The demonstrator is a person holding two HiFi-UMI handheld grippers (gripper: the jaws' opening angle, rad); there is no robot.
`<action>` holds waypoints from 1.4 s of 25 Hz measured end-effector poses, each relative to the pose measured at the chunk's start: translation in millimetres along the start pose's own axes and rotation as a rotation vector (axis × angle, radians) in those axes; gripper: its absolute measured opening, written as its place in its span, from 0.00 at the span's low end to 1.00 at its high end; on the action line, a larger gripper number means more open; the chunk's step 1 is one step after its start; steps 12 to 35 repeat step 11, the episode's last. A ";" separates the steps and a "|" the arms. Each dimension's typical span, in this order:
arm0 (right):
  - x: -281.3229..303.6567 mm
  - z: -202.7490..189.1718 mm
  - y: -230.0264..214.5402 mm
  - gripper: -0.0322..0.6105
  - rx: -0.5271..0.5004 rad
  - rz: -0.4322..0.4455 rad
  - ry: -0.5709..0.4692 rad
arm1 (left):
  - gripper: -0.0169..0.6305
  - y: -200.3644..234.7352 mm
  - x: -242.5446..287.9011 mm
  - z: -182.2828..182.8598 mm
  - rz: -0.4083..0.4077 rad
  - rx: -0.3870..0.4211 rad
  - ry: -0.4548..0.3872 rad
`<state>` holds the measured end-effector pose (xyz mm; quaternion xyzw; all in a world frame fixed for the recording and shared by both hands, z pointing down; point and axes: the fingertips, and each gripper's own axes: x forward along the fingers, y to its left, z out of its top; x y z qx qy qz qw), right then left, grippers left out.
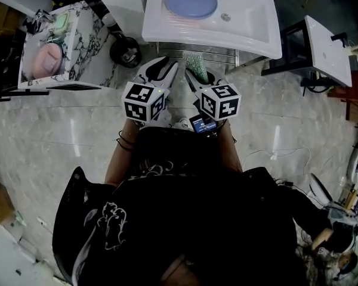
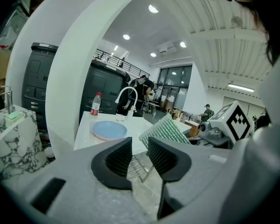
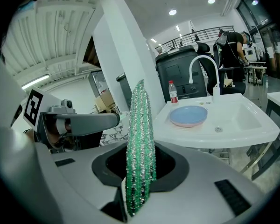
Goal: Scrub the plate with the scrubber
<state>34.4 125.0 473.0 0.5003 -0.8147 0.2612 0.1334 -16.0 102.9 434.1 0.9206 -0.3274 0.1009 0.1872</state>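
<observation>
Currently the scrubber [image 3: 141,139] is clamped edge-up in the fingers of the right gripper [image 3: 140,169]; it is judged soft, light and springy, best pinched mid-body. The left gripper [image 2: 140,154] is held parted, empty. The plate [image 1: 191,0] is seen flat on the sink [image 1: 253,31], well ahead: likely stiff, slick, breakable.

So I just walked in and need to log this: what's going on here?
A person stands facing a white sink, a gripper in each hand. The right gripper is shut on a green scrubber; the left gripper is open and empty. The blue plate lies in the sink, both grippers short of it, so scrubbing has not begun.
</observation>
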 end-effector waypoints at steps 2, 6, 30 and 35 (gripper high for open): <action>-4.3 -4.1 -0.7 0.19 -0.001 0.000 0.003 | 0.21 -5.0 -0.2 -2.9 0.000 -0.003 0.002; -10.2 -7.8 -1.7 0.19 -0.003 -0.001 0.004 | 0.21 -11.9 -0.5 -4.6 -0.004 -0.007 -0.001; -12.1 -9.4 -1.7 0.19 -0.006 0.001 0.005 | 0.21 -13.1 -1.1 -5.6 -0.003 -0.014 -0.003; -12.1 -9.4 -1.7 0.19 -0.006 0.001 0.005 | 0.21 -13.1 -1.1 -5.6 -0.003 -0.014 -0.003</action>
